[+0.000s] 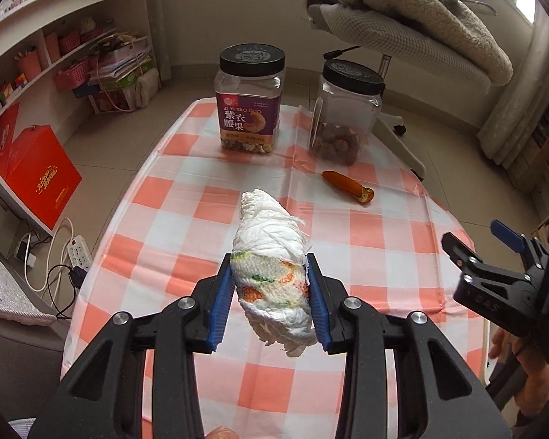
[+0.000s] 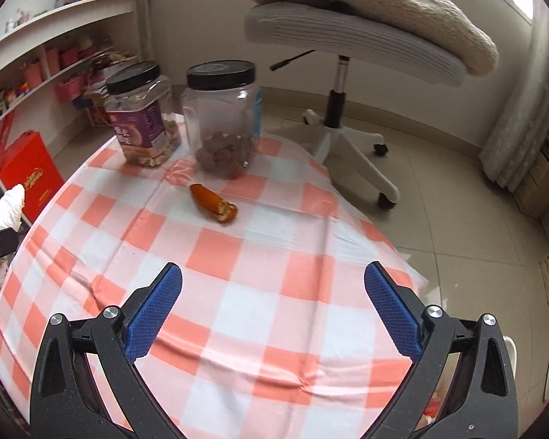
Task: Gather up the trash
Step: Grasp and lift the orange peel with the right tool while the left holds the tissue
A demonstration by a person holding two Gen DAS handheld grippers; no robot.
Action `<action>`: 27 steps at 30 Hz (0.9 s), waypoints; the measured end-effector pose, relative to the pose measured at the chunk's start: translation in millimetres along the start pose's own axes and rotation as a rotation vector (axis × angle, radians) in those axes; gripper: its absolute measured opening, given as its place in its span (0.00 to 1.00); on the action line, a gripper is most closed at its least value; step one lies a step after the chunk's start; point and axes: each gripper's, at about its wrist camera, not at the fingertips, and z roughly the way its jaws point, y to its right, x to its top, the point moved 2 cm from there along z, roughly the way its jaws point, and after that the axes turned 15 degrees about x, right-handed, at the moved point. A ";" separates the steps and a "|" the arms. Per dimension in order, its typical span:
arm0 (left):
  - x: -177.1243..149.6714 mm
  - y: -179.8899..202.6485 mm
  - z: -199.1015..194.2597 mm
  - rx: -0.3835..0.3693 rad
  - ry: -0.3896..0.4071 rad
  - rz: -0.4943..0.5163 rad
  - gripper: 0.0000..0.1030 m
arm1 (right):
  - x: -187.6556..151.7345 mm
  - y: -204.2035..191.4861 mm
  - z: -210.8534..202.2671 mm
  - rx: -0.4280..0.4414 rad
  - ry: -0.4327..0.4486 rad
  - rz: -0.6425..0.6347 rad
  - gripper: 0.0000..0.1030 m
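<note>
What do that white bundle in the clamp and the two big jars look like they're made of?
The crumpled bundle looks like soft paper tissue or a thin wipe: matte, wrinkled, frayed at the edges, with a printed patch. Both jars look like clear glossy plastic, since their contents show through and the walls glint; their black lids look like matte plastic.

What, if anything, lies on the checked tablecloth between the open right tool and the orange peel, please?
Nothing visible: only bare pink-and-white checked tablecloth lies between the open right tool and the curled orange peel. Both black-lidded clear plastic jars stand beyond it.
</note>
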 end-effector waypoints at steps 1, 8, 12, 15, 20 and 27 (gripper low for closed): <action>1.9 -8.8 -2.4 0.007 0.014 -0.005 0.37 | 7.6 -7.6 16.4 0.022 -0.013 -0.018 0.93; 6.3 -65.8 -11.8 0.062 0.073 -0.077 0.37 | 41.0 -32.8 118.0 0.061 -0.115 -0.105 0.80; 1.7 -82.4 -3.4 0.068 0.054 -0.089 0.37 | 47.4 -27.6 151.8 0.065 -0.151 -0.079 0.73; -3.1 -90.4 3.4 0.073 0.023 -0.108 0.37 | 47.6 -24.0 171.5 0.061 -0.176 -0.068 0.70; -4.8 -91.3 2.7 0.038 0.006 -0.109 0.37 | 45.2 -21.3 170.8 0.076 -0.144 -0.006 0.49; -6.6 -105.4 -7.8 0.044 0.030 -0.137 0.37 | 22.5 -41.0 146.7 0.078 -0.161 0.032 0.16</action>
